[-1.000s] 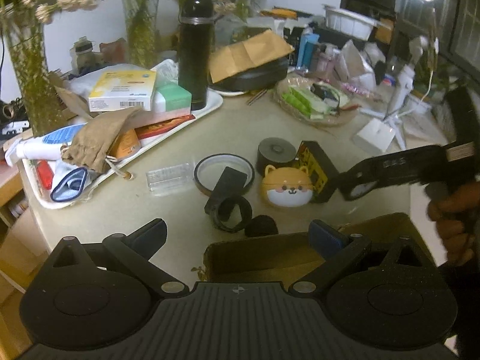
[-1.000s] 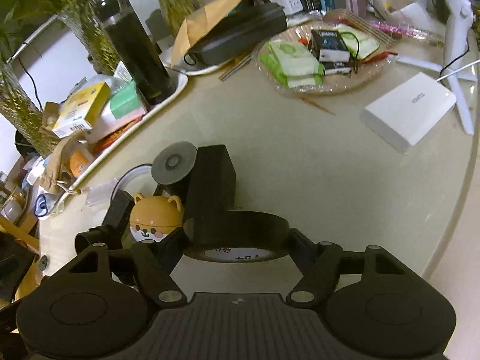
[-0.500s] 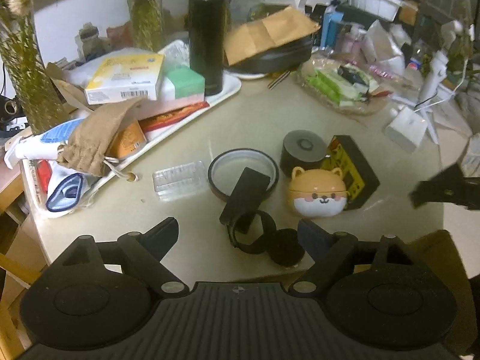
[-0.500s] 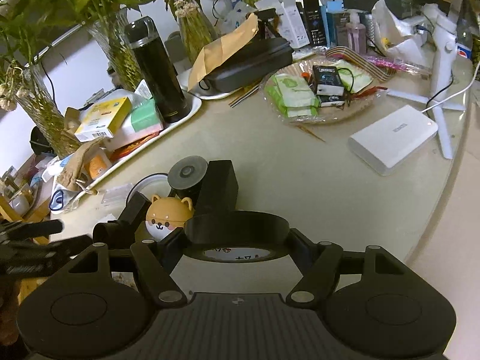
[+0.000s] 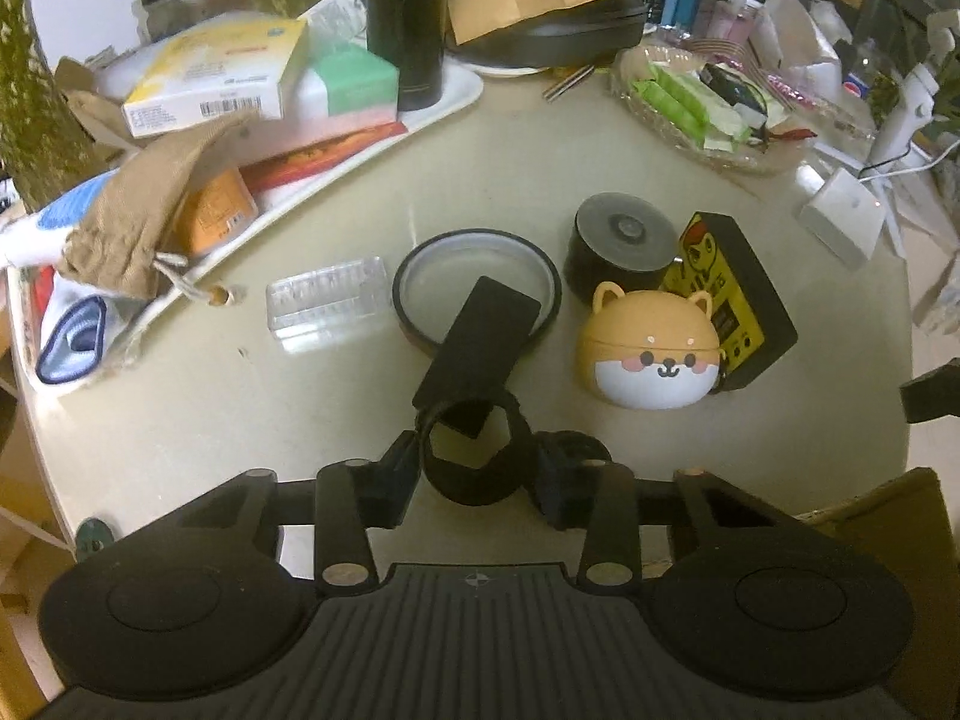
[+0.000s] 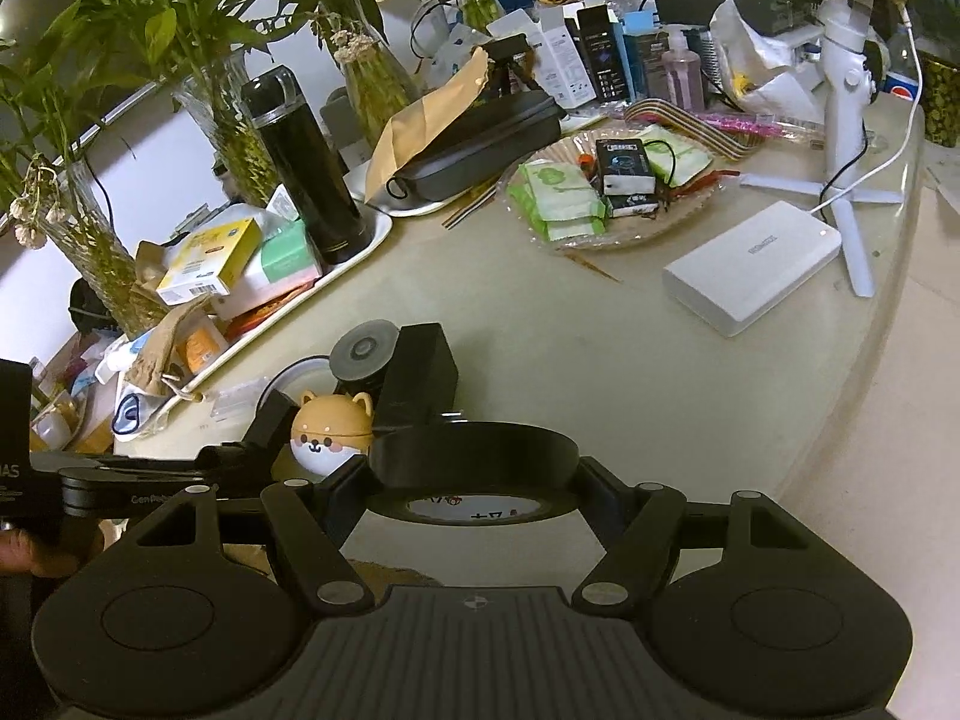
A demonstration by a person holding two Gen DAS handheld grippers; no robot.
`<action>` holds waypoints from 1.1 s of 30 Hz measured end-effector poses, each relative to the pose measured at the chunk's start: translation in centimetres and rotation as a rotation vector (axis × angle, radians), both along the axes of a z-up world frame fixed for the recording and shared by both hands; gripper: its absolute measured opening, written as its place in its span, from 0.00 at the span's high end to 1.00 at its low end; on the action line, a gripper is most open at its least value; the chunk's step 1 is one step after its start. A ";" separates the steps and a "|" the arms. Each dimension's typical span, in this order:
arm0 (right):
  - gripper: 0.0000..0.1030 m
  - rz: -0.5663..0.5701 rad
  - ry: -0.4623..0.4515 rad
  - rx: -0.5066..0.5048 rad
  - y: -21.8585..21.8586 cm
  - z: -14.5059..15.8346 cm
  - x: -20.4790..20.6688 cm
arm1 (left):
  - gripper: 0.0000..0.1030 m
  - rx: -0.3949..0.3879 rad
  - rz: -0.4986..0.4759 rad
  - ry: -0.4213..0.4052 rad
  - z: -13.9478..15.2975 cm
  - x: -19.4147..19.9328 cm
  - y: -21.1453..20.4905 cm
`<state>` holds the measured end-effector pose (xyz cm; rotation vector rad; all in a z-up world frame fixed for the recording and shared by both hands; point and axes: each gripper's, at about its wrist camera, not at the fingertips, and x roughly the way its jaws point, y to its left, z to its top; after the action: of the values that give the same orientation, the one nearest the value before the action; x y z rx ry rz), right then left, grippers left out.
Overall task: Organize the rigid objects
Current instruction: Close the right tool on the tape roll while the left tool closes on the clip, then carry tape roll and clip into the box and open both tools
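My left gripper [image 5: 477, 474] is low over the table edge and its jaws are closing. A black ring mount [image 5: 474, 489] with a flat black plate [image 5: 486, 336] stands between the pads, which touch it on both sides. Beyond it lie a brown tape ring [image 5: 555, 282], a black cylinder [image 5: 621, 234], a dog-face case [image 5: 651, 354], a black and yellow box [image 5: 738, 300] and a clear plastic case [image 5: 327, 300]. My right gripper [image 6: 474, 480] is raised and shut on a black tape roll [image 6: 474, 450]. The dog-face case [image 6: 333, 426] shows below it.
A white tray [image 5: 456, 96] with boxes, a pouch and a black flask fills the left. A glass dish of packets [image 6: 600, 240] and a white power bank [image 6: 750, 264] sit to the right. A cardboard box [image 5: 888, 510] stands below the table edge.
My left gripper came down and forward onto the ring mount and its jaws drew in around it. The right gripper lifted away with the tape roll, leaving the left view almost entirely.
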<state>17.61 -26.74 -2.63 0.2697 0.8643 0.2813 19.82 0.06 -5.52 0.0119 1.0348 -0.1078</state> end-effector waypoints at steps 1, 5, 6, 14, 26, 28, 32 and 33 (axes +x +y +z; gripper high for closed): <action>0.27 -0.001 0.000 0.001 -0.1 0.0 0.0 | 0.62 -0.005 0.001 -0.006 0.1 0.0 0.0; 0.27 0.000 -0.002 -0.001 0.0 -0.1 0.0 | 0.62 -0.005 0.005 -0.044 0.7 -0.3 0.3; 0.27 0.001 -0.004 -0.004 0.1 0.0 -0.1 | 0.62 -0.010 0.006 -0.051 0.9 -0.4 0.3; 0.27 0.013 -0.023 -0.009 0.8 0.4 -0.3 | 0.62 -0.077 -0.005 -0.147 3.2 -2.3 1.0; 0.27 0.100 -0.079 -0.001 3.0 2.6 -1.8 | 0.62 -0.150 -0.043 -0.308 6.6 -5.9 0.8; 0.27 0.125 -0.079 0.004 3.4 2.8 -2.2 | 0.62 -0.166 -0.051 -0.311 6.8 -6.7 0.9; 0.27 0.194 -0.081 0.016 4.4 3.1 -3.3 | 0.62 -0.171 -0.067 -0.301 6.6 -8.4 0.9; 0.27 0.211 -0.083 0.017 4.6 3.1 -3.7 | 0.62 -0.172 -0.070 -0.295 6.4 -8.8 0.9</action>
<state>13.96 -22.09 0.51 0.1815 0.8092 0.4938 11.03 0.98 0.90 -0.0901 0.7277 -0.2506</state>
